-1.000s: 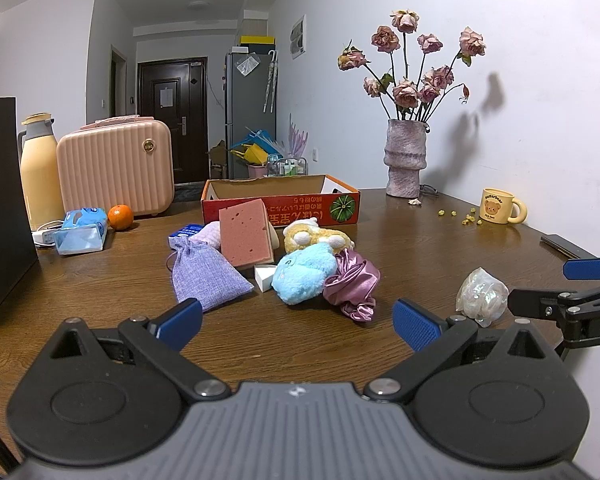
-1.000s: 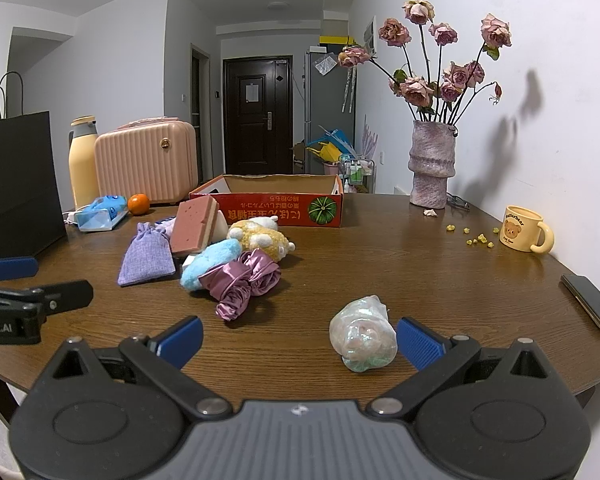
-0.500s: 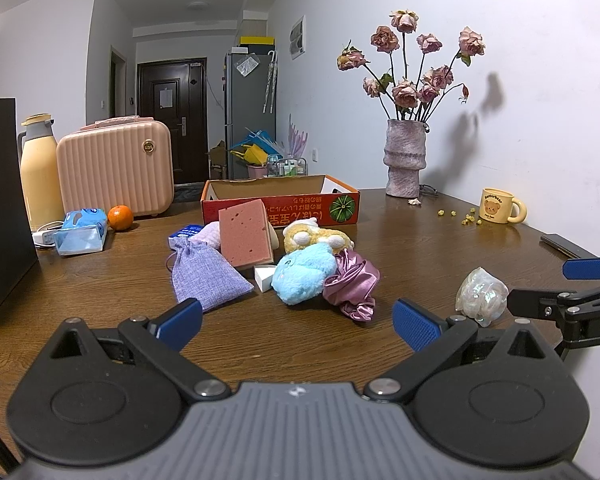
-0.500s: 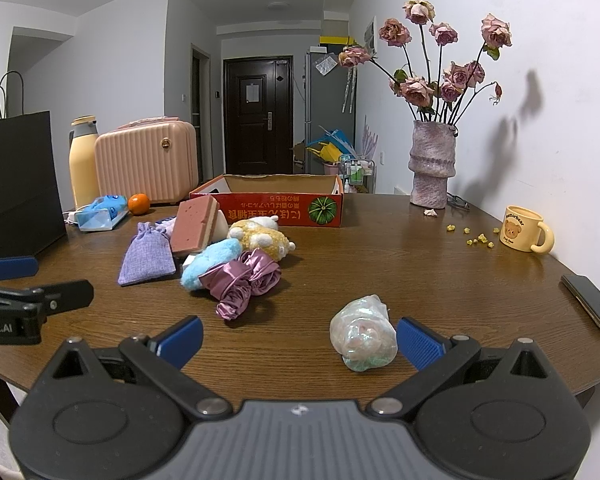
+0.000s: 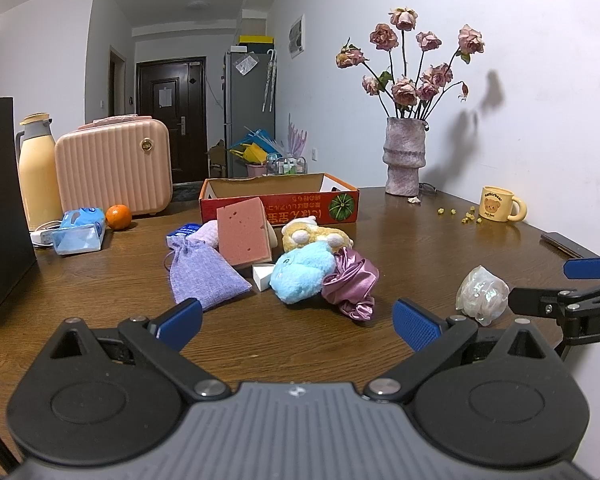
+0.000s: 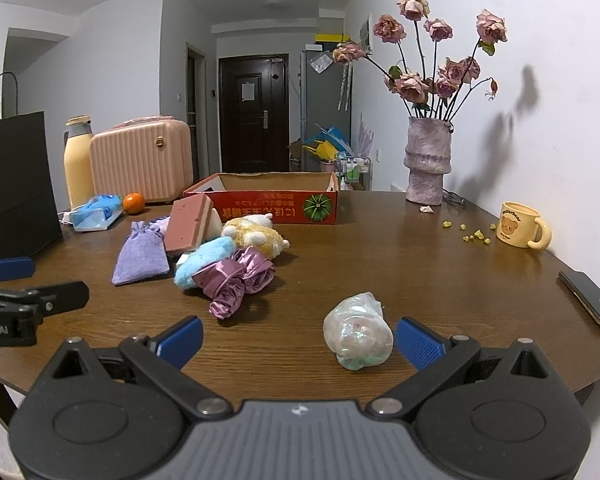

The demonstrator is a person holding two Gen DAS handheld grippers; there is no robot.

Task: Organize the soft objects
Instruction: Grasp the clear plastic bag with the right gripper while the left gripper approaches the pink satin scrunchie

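vase [image 5: 405,156], mug [image 6: 518,230], phone [image 6: 590,297], suitcase [image 5: 114,171]

Wooden table [image 5: 420,240] — soft toys [image 5: 304,276], box [image 5: 278,200], vase [image 5: 405,156], mug [image 5: 498,210]

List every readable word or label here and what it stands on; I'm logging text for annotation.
"DA", cut off by the frame edge: right tool body.
"obot.AI", cut off likewise: left tool body.
Red cardboard box: white characters, upside down, unreadable.
Yellow bear mug: small print, too blurred.
Blue tissue pack: illegible.

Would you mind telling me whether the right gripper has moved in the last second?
No. The right gripper stays beside the pearly bundle.
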